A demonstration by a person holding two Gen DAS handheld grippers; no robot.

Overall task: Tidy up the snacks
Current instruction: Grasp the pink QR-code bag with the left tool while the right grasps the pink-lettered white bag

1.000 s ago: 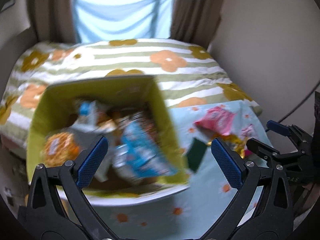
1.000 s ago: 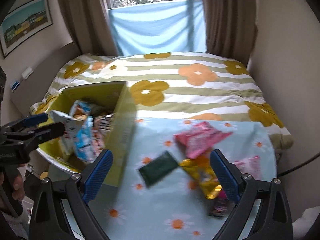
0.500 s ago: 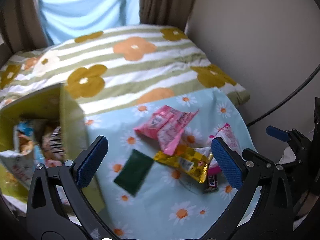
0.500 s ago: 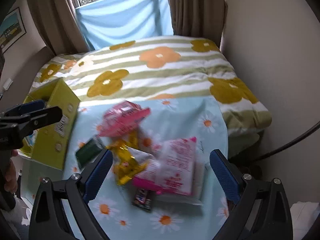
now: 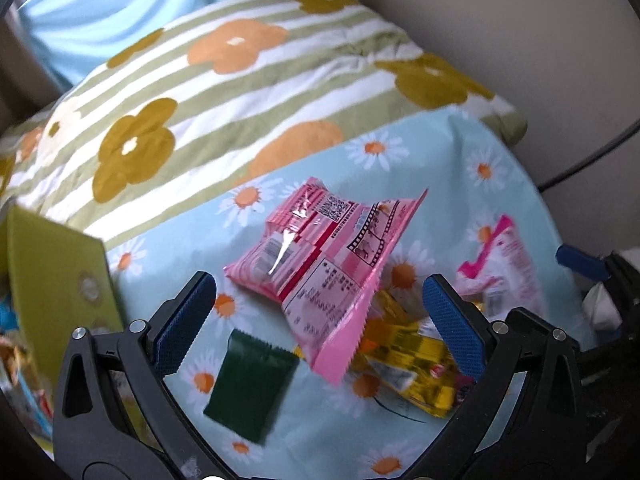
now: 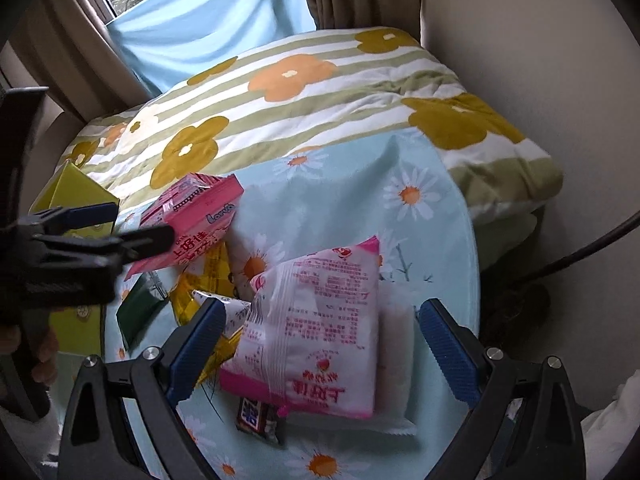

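Pink plastic filled the left wrist view: a pink snack bag (image 5: 320, 264) lay on the daisy-print cloth (image 5: 472, 152), just ahead of the left gripper (image 5: 318, 304), whose 2 blue-padded fingers (image 5: 182, 320) stood wide apart and empty. A dark green packet (image 5: 250, 392) lay low between them, beside yellow wrappers (image 5: 408, 364). A yellow-green box (image 5: 52, 280) stood at the left edge.

In the right wrist view, a white and pink bag (image 6: 316, 336) lay between the spread, empty fingers of the right gripper (image 6: 318, 332), on top of a white packet (image 6: 396, 360). A small dark bar (image 6: 258, 420) lay below it. The left gripper reached in level from the left, over the pink snack bag.
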